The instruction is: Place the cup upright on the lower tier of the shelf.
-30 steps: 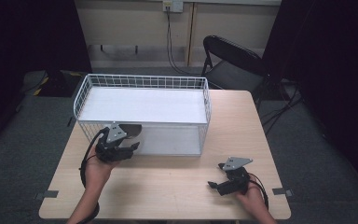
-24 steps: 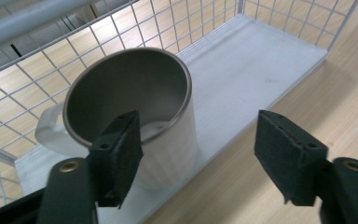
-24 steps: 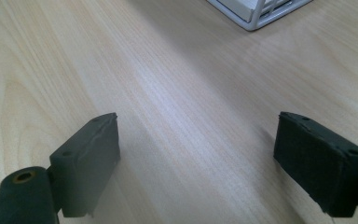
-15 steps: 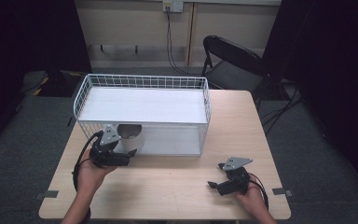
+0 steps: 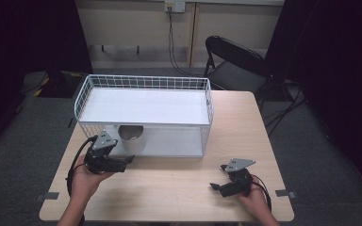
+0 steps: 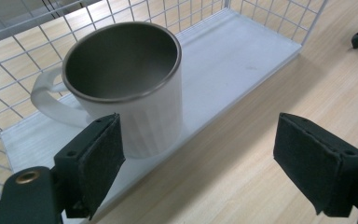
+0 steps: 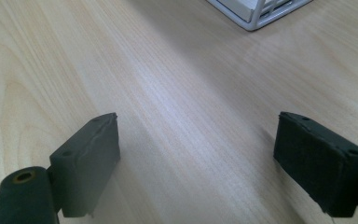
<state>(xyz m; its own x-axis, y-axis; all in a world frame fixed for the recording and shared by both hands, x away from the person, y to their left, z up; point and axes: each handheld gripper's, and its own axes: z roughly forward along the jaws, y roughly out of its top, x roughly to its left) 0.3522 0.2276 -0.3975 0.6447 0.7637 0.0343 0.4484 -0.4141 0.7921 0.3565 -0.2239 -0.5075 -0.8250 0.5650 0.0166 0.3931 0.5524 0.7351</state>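
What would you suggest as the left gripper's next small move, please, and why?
Probably draw the left gripper straight back from the rack. Its jaws have just been opening, they stand wide with nothing between them, and the mug sits upright on the lower shelf, so the placing looks done.

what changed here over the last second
The left gripper let go of the mug, leaving it on the lower shelf of the wire rack; its jaws have just been opening, and it backed toward the person. The right gripper stayed open over the table.
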